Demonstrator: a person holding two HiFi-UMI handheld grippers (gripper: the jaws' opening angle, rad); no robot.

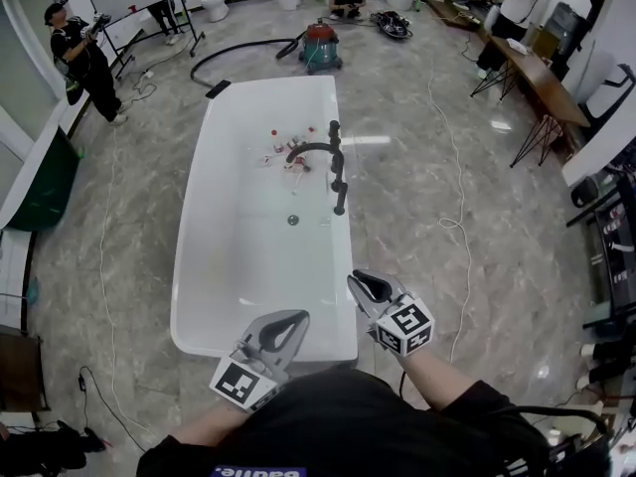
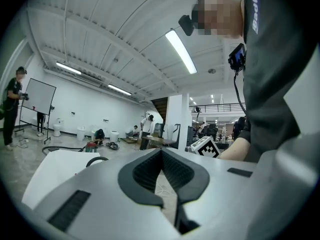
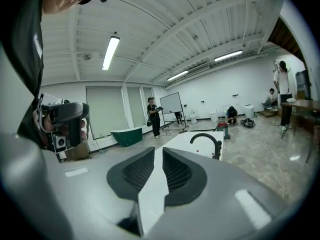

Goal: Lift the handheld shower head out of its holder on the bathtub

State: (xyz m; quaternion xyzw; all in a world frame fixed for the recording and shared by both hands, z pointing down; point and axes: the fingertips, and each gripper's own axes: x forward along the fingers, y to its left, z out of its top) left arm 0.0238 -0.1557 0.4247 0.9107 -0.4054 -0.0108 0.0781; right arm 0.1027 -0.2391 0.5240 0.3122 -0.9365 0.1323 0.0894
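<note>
A white bathtub (image 1: pixel 194 266) stands lengthwise ahead of me on the marble floor. On its right rim are a black arched spout (image 1: pixel 310 148) and a black handheld shower head (image 1: pixel 340 192), which sits upright in its holder. Both grippers hover over the tub's near end, well short of the fittings. My left gripper (image 1: pixel 293 318) (image 2: pixel 161 154) has its tips touching and is empty. My right gripper (image 1: pixel 363 281) (image 3: pixel 158 151) shows a narrow gap between its pads with nothing in it. It points along the tub towards the spout (image 3: pixel 205 136).
Small bottles (image 1: pixel 285 151) lie in the tub near the drain (image 1: pixel 292 220). A red vacuum cleaner (image 1: pixel 320 46) and its hose stand beyond the tub. A cable (image 1: pixel 459 225) runs over the floor at right, past tables (image 1: pixel 542 78). A person (image 1: pixel 84 63) stands at far left.
</note>
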